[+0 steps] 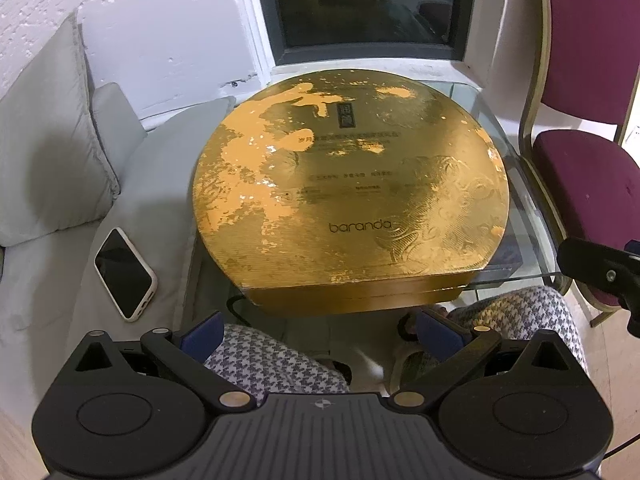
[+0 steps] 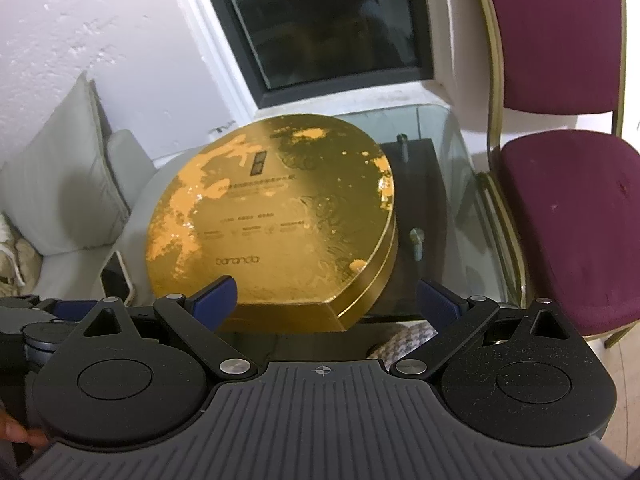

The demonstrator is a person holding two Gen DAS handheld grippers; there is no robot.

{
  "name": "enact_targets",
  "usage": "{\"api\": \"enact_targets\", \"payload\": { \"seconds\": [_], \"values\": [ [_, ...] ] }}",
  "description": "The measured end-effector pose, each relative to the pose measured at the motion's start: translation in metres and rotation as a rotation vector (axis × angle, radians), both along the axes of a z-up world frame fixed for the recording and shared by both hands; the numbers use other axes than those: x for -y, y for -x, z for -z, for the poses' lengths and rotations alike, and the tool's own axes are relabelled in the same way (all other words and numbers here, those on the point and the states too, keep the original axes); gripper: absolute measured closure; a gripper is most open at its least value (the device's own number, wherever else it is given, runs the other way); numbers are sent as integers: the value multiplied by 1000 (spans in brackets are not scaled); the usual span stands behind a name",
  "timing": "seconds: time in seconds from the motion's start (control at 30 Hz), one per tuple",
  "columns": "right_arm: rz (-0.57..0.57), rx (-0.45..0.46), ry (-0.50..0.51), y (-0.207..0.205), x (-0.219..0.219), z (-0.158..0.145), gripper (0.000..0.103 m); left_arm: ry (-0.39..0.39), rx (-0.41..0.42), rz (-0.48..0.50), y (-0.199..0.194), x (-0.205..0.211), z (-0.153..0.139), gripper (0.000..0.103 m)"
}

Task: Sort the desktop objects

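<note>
A large round gold box [image 1: 348,184] with a flat front side and the word "baranda" on its lid lies shut on a small glass table [image 1: 520,216]. My left gripper [image 1: 320,334] is open, held just short of the box's front edge, nothing between its blue fingers [image 1: 202,334]. In the right wrist view the same gold box [image 2: 272,216] sits ahead and to the left on the glass table [image 2: 460,184]. My right gripper [image 2: 326,300] is open and empty at the box's near right corner. Part of the right gripper [image 1: 600,272] shows at the far right of the left wrist view.
A phone [image 1: 124,276] in a pale case lies on the grey sofa [image 1: 48,152] left of the table. A maroon chair [image 2: 560,160] stands close on the right. Knees in houndstooth trousers [image 1: 272,364] are under my left gripper. A dark window [image 1: 360,4] faces the table.
</note>
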State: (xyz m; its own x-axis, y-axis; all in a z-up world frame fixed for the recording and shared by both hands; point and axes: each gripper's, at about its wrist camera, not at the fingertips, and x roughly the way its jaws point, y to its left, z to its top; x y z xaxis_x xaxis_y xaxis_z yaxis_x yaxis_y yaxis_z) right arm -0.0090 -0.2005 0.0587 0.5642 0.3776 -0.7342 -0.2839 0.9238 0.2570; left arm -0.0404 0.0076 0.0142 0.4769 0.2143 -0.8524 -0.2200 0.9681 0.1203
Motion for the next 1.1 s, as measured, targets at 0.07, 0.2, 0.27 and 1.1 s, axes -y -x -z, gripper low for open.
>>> {"api": "enact_targets", "payload": {
  "seconds": [0.07, 0.2, 0.27, 1.1],
  "values": [
    [0, -3, 1, 0, 1, 1, 4, -1, -5, 4, 0, 1, 1, 1],
    [-3, -8, 5, 1, 2, 2, 4, -6, -9, 11, 1, 4, 1, 1],
    [-3, -10, 6, 1, 2, 2, 4, -9, -9, 14, 1, 5, 1, 1],
    [0, -26, 23, 0, 4, 7, 4, 14, -23, 18, -2, 3, 6, 1]
  ]
}}
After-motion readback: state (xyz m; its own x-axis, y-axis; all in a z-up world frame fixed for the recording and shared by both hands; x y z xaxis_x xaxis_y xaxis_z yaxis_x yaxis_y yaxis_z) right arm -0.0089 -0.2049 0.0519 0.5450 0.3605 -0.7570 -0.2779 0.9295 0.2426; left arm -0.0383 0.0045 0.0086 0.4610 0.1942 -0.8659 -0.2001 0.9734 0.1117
